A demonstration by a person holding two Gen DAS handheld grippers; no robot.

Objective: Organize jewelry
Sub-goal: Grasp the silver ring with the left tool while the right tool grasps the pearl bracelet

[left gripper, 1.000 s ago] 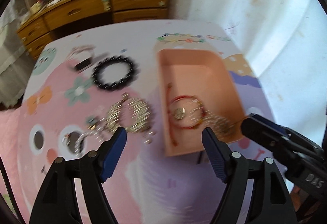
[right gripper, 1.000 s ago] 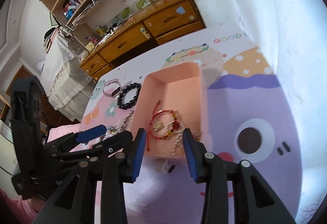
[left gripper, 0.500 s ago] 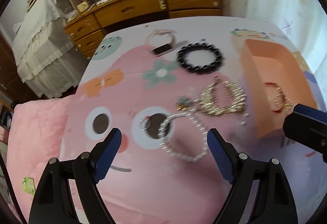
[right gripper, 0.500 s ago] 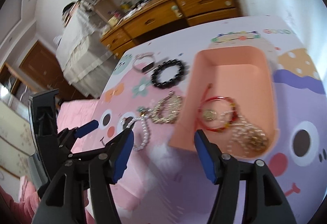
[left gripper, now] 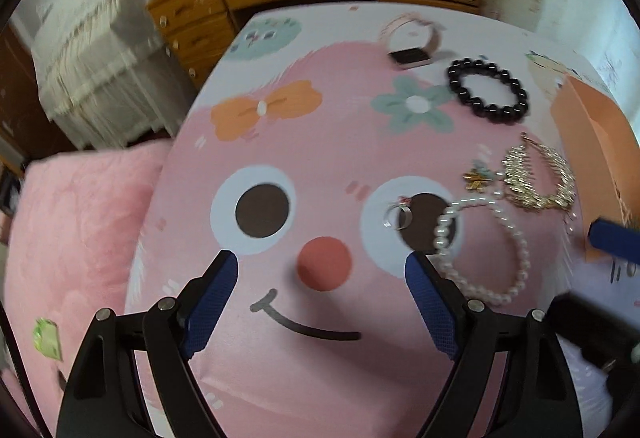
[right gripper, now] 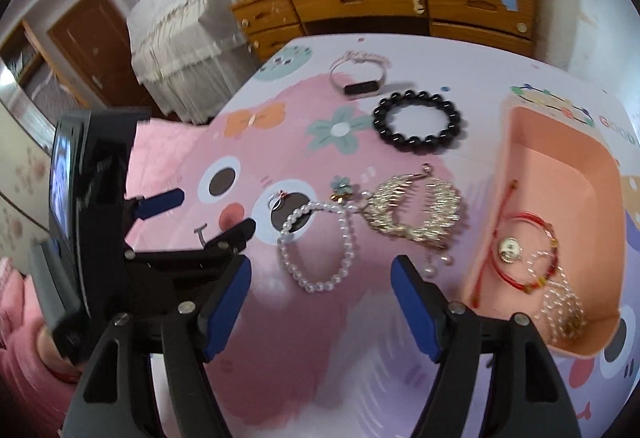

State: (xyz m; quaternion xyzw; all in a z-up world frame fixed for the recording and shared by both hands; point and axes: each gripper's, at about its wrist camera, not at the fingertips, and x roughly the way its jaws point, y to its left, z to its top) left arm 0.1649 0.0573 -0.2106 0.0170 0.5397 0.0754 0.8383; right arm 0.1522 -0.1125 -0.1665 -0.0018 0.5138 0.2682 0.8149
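A peach tray [right gripper: 600,174] at the right holds a red cord bracelet [right gripper: 520,250] and a pale bead chain [right gripper: 560,306]. On the cartoon mat lie a pearl bracelet [right gripper: 344,246], a gold comb [right gripper: 416,210], a black bead bracelet [right gripper: 418,120], a pink band watch [right gripper: 360,78], a small ring [right gripper: 278,200] and a flower charm [right gripper: 341,187]. My right gripper [right gripper: 320,302] is open and empty, just short of the pearl bracelet. My left gripper [left gripper: 320,290] is open and empty over the mat's red nose, left of the pearl bracelet [left gripper: 516,238] and ring [left gripper: 398,212].
A wooden dresser [right gripper: 380,2] stands behind the table. A bed with white lace cover [right gripper: 188,26] is at the back left. A pink fluffy cushion [left gripper: 72,222] lies past the table's left edge. The left gripper's body [right gripper: 100,222] shows at the left of the right wrist view.
Both grippers swung left, away from the tray and toward the loose jewelry. The right gripper's jaws opened wider. The tray slid to the right of both views. No jewelry moved.
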